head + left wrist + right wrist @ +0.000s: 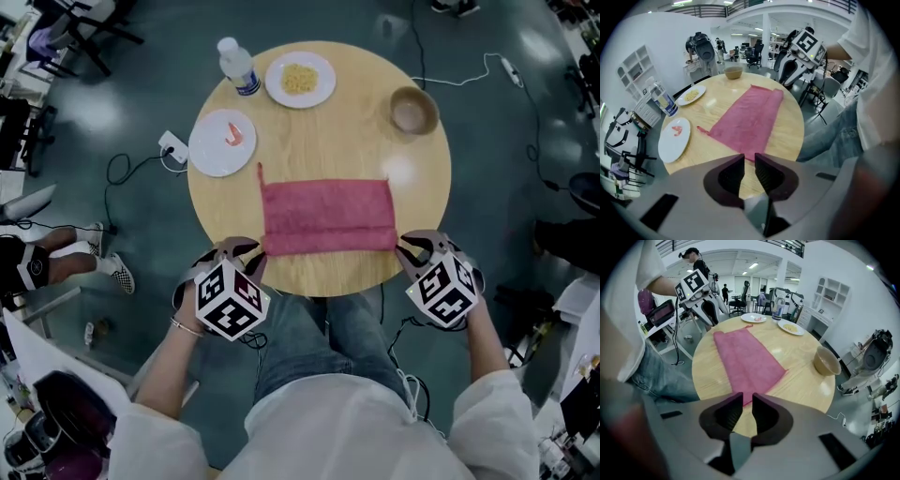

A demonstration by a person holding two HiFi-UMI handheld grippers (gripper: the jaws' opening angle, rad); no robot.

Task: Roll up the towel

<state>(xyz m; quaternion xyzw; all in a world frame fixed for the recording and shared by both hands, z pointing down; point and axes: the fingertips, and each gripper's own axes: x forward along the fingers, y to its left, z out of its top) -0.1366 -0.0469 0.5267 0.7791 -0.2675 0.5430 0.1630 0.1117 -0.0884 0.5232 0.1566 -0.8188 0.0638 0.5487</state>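
A pink towel [326,217] lies flat on the round wooden table [319,141], folded into a long rectangle near the table's front edge. My left gripper [247,253] hangs just above the towel's near left corner, and my right gripper [411,247] above its near right corner. In the left gripper view the towel [747,119] stretches away from the left gripper [749,160], whose jaws stand a narrow gap apart with only bare wood showing between them. The right gripper view shows the same: the towel [745,357] lies beyond the right gripper [746,397], which has nothing in its narrow gap.
At the back of the table stand a white plate with a shrimp [222,142], a plate of noodles [300,79], a water bottle [238,66] and a tan bowl [413,111]. A power strip and cable [172,147] lie on the floor to the left.
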